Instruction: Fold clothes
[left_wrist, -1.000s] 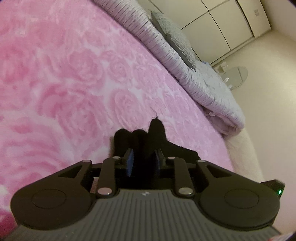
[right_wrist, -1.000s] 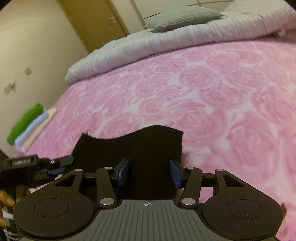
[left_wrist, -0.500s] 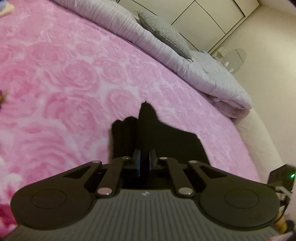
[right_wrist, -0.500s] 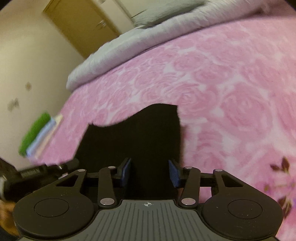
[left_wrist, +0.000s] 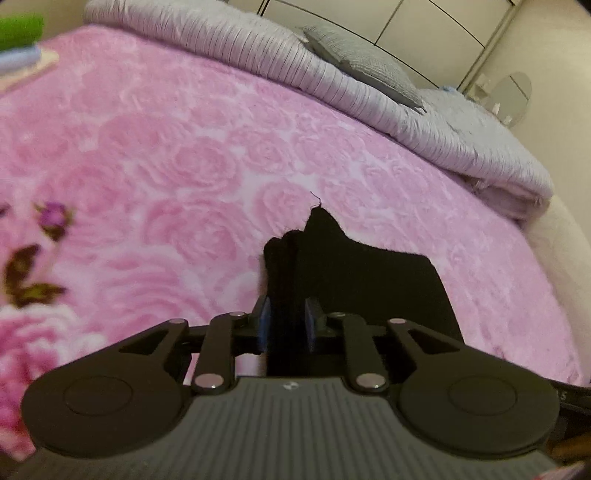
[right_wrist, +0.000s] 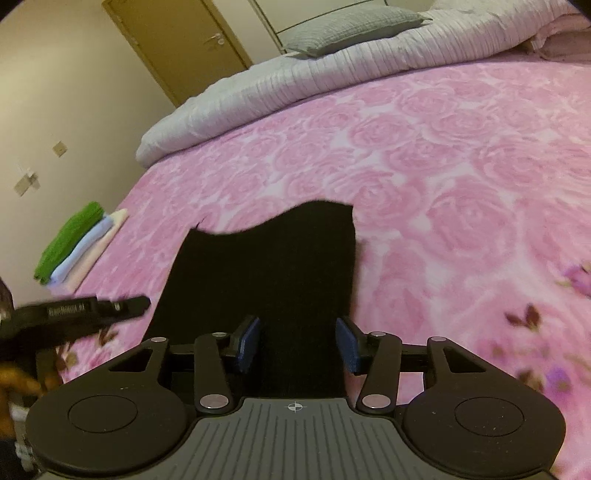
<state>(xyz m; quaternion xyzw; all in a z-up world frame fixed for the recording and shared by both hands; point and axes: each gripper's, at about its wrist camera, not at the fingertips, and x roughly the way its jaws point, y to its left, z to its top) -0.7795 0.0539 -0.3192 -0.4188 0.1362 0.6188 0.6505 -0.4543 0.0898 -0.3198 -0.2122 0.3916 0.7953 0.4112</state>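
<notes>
A black cloth (right_wrist: 273, 266) lies on the pink rose-patterned bedspread (right_wrist: 443, 166). In the left wrist view the cloth (left_wrist: 369, 273) has a bunched edge running between the blue pads of my left gripper (left_wrist: 286, 325), whose jaws stand a little apart with the fabric in the gap. My right gripper (right_wrist: 297, 345) is open, its pads wide apart over the cloth's near edge. The left gripper's body (right_wrist: 74, 314) shows at the left of the right wrist view.
A rolled grey-lilac duvet (left_wrist: 332, 88) with a grey pillow (left_wrist: 365, 70) lies along the far side of the bed. A stack of folded clothes, green on top (right_wrist: 74, 240), sits at the bed's left edge. A door (right_wrist: 177, 48) and wardrobes stand behind.
My left gripper was shut on the bunched cloth edge half a second ago; its jaws have now parted slightly. Both views have swung. The right gripper stays open over the cloth.
</notes>
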